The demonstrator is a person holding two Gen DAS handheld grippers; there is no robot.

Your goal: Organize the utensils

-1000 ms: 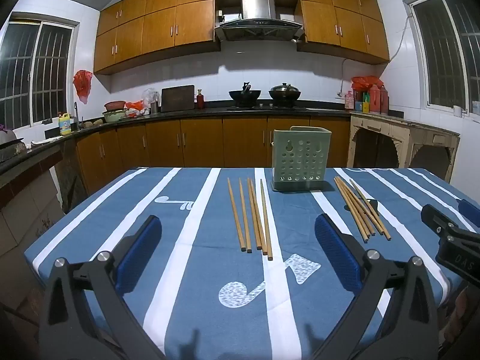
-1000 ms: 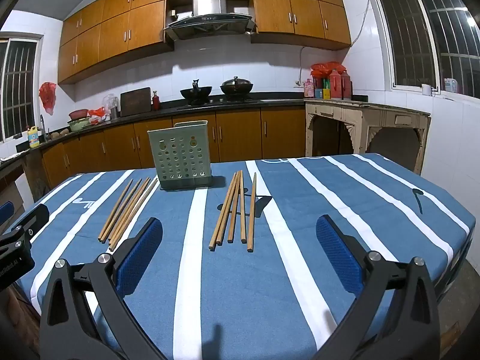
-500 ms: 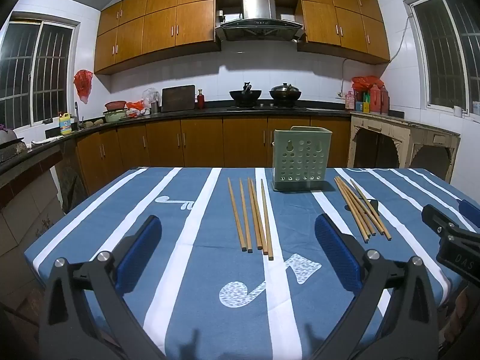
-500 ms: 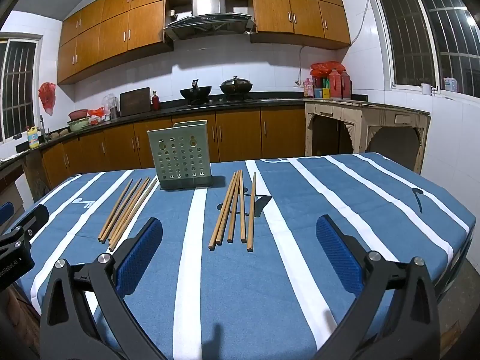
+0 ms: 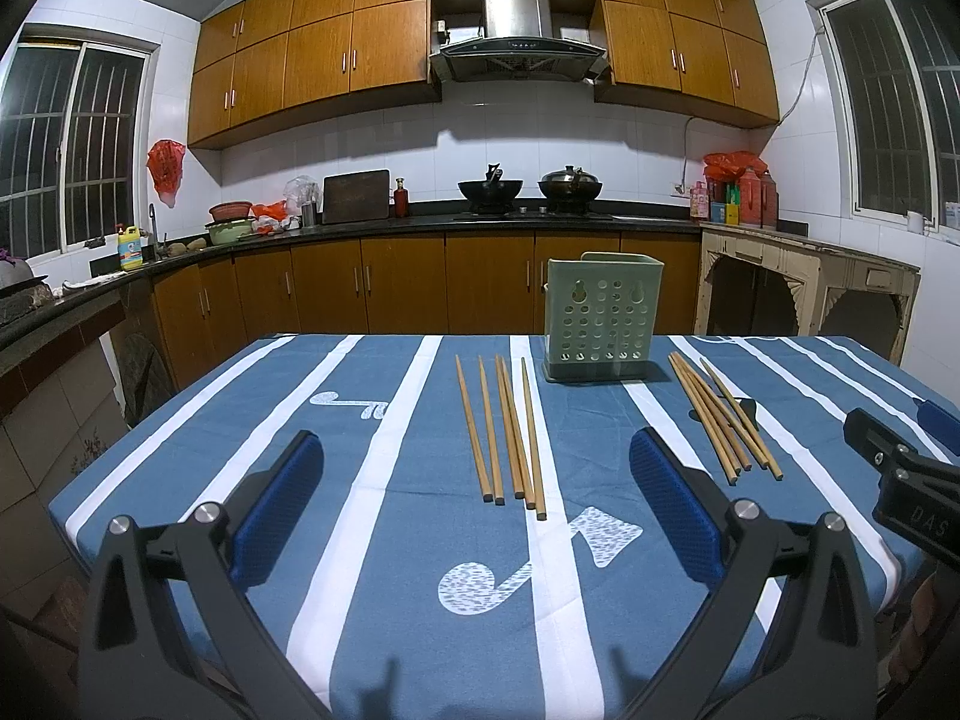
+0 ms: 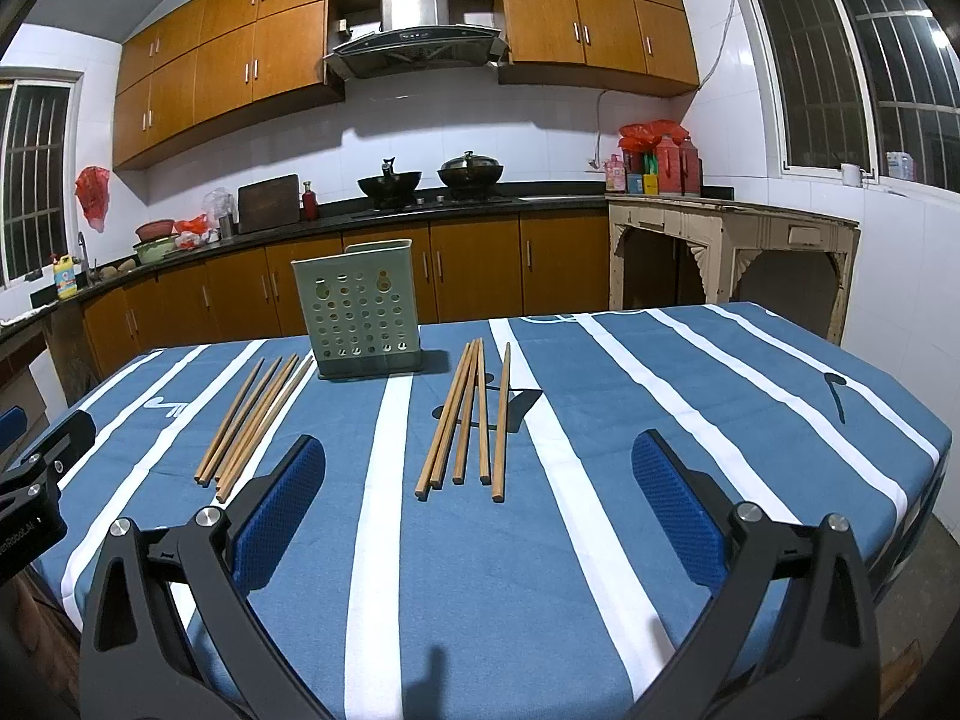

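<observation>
A pale green perforated utensil holder (image 5: 603,315) stands upright at the far middle of the table; it also shows in the right wrist view (image 6: 365,310). One bunch of several wooden chopsticks (image 5: 504,429) lies left of it, also seen in the right wrist view (image 6: 255,417). A second bunch (image 5: 720,417) lies right of it, also in the right wrist view (image 6: 471,417). My left gripper (image 5: 477,489) is open and empty, hovering near the front edge before the left bunch. My right gripper (image 6: 477,489) is open and empty before the right bunch.
The table wears a blue cloth with white stripes (image 5: 372,480). Part of the right gripper's body (image 5: 900,480) shows at the left view's right edge; the left gripper's body (image 6: 36,486) shows at the right view's left edge. Kitchen counters and cabinets (image 5: 384,282) stand behind.
</observation>
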